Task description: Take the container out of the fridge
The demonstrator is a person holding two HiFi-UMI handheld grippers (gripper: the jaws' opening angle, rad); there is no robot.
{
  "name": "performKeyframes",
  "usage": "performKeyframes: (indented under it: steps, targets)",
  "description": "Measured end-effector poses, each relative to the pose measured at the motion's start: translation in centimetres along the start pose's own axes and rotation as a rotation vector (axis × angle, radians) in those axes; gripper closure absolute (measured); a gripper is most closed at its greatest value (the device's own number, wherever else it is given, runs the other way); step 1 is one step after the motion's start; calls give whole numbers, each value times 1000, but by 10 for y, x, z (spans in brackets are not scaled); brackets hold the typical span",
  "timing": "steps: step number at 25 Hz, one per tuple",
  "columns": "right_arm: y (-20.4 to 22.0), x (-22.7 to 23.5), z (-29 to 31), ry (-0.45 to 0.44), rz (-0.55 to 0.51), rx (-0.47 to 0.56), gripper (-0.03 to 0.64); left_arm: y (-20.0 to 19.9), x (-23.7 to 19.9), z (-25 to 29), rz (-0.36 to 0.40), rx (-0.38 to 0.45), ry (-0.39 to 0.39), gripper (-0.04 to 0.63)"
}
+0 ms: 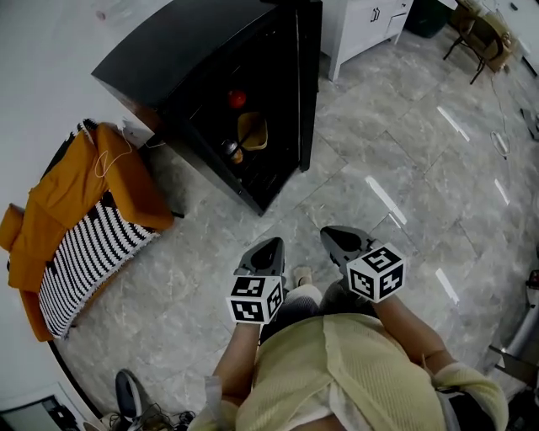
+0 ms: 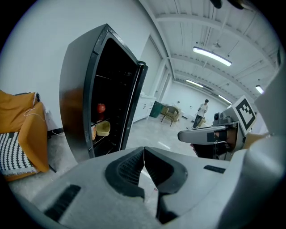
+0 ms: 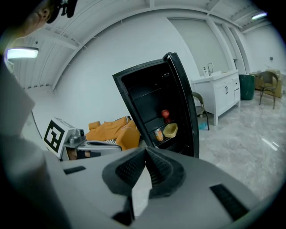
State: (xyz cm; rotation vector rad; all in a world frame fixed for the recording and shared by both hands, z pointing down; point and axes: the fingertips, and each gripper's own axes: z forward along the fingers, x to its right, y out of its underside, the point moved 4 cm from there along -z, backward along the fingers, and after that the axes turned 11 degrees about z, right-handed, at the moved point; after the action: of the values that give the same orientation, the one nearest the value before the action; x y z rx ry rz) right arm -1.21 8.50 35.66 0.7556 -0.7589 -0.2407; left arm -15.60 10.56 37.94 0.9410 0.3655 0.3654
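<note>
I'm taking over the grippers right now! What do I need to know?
Left gripper: shut, empty.
Right gripper: shut, empty.
Both point toward the fridge but are well short of it.
The fridge door is open. The yellow container sits on a shelf inside, below a red item.
Done: fridge open.
Left: approach, open a gripper, grip the container, bring it out.

Around you: soft furniture at one side, cabinets at the other.
To your left an orange blanket (image 1: 76,194) lies over a black-and-white striped cushion (image 1: 88,261). Ahead on your right stands a white cabinet (image 1: 368,25), with a dark green bin (image 1: 429,17) and a chair (image 1: 477,35) beyond it on the grey tiled floor (image 1: 404,151).
</note>
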Motion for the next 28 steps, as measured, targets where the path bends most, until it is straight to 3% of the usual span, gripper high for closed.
performKeyframes:
  steps: [5, 11, 16, 28]
  targets:
    - [0, 3, 6, 20, 7, -3, 588, 4, -6, 18, 12, -30, 51, 572]
    - [-9, 13, 15, 36, 23, 8, 588, -4, -9, 36, 49, -27, 59, 572]
    - [-14, 23, 31, 28, 14, -6, 588, -9, -17, 48, 49, -5, 35, 572]
    - [-33, 63, 68, -33, -6, -72, 588, -5, -31, 98, 12, -83, -21, 572]
